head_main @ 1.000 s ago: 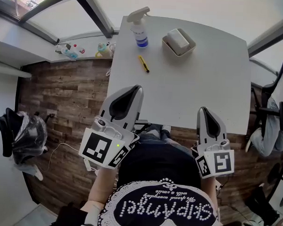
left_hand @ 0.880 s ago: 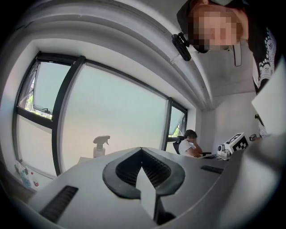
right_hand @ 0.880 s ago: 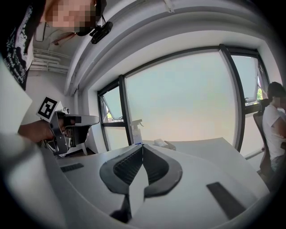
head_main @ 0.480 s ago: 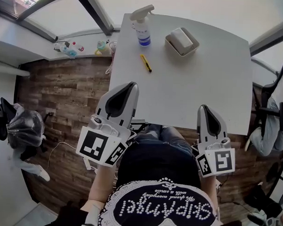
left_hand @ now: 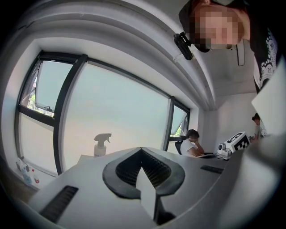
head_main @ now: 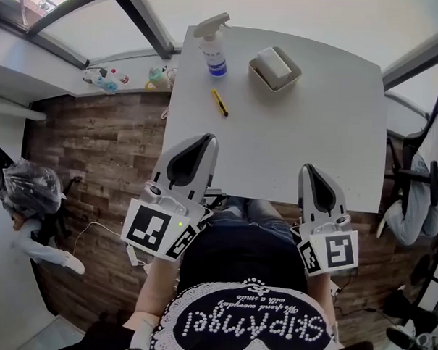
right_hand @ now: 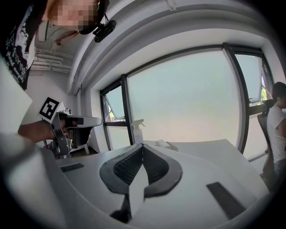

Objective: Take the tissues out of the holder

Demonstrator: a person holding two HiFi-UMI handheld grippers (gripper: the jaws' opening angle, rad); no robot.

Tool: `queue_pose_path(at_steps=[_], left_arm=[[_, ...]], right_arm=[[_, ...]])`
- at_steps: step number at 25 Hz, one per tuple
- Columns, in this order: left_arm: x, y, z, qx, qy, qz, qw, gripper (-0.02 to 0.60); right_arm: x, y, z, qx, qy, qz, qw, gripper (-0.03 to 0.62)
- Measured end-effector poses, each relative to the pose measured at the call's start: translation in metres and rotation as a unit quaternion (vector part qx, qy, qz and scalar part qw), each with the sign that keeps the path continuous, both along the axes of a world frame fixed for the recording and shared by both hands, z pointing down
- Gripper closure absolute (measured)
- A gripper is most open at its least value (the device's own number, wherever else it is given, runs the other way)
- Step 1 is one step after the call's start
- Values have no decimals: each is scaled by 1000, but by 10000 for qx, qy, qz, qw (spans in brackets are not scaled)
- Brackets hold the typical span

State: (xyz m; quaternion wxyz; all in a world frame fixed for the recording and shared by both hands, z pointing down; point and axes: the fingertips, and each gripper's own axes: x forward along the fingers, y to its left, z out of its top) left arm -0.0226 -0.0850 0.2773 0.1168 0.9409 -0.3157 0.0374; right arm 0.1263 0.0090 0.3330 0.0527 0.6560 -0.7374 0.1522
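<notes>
The tissue holder (head_main: 275,69), a beige tray with a white pack of tissues in it, stands at the far side of the white table (head_main: 337,125). It also shows small beyond the right jaws as the holder (right_hand: 163,144). My left gripper (head_main: 210,136) hovers over the table's near left edge, its jaws shut and empty, tips meeting at the left gripper (left_hand: 141,148). My right gripper (head_main: 307,167) sits at the near edge, likewise shut on nothing, tips together at the right gripper (right_hand: 142,144). Both are far from the holder.
A spray bottle (head_main: 214,44) stands at the far left of the table, left of the holder. A yellow utility knife (head_main: 219,102) lies nearer me. A seated person (head_main: 421,187) is at the right, past the table's edge. Small bottles (head_main: 107,77) line the sill at left.
Both grippers stay shut near the table's front edge. The head view has shifted slightly, so the table's things sit a little differently in frame.
</notes>
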Motion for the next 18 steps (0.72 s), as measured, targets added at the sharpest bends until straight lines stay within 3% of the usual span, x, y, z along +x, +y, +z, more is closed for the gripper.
queue_pose_path(at_steps=[10, 18], left_arm=[[16, 9, 5, -133, -14, 67, 9999, 580], [16, 6, 5, -158, -21, 17, 9999, 580]], right_arm=[[27, -7, -6, 51, 86, -25, 9999, 583], [23, -24, -7, 94, 96, -401, 9991, 582]])
